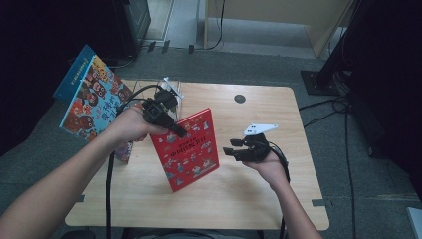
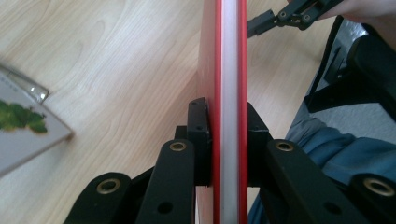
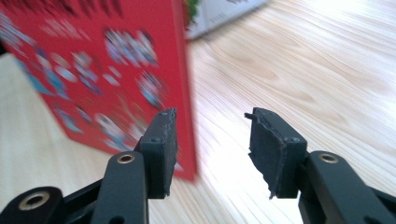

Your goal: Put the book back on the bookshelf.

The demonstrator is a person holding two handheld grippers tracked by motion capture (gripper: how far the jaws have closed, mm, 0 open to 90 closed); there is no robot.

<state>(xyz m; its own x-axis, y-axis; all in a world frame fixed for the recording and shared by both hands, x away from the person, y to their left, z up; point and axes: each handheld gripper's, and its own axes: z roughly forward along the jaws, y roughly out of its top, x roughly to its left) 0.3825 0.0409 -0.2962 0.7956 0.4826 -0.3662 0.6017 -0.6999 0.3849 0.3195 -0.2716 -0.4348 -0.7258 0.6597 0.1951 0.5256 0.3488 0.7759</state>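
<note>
Left gripper (image 2: 223, 140) clamps the red book (image 1: 188, 149) by its top edge; right gripper (image 1: 238, 148) gapes empty. Stiff, light, probably slick-covered hardback: best pinched at an edge.

The left forearm enters from the lower left of the high view, its hand wrapped around the black two-jaw left gripper (image 1: 171, 127) left of centre, jaws clamped tight. The right forearm rises from the lower right; its hand cradles the black right gripper (image 1: 230, 148), jaws parted, pointing toward frame left.
</note>
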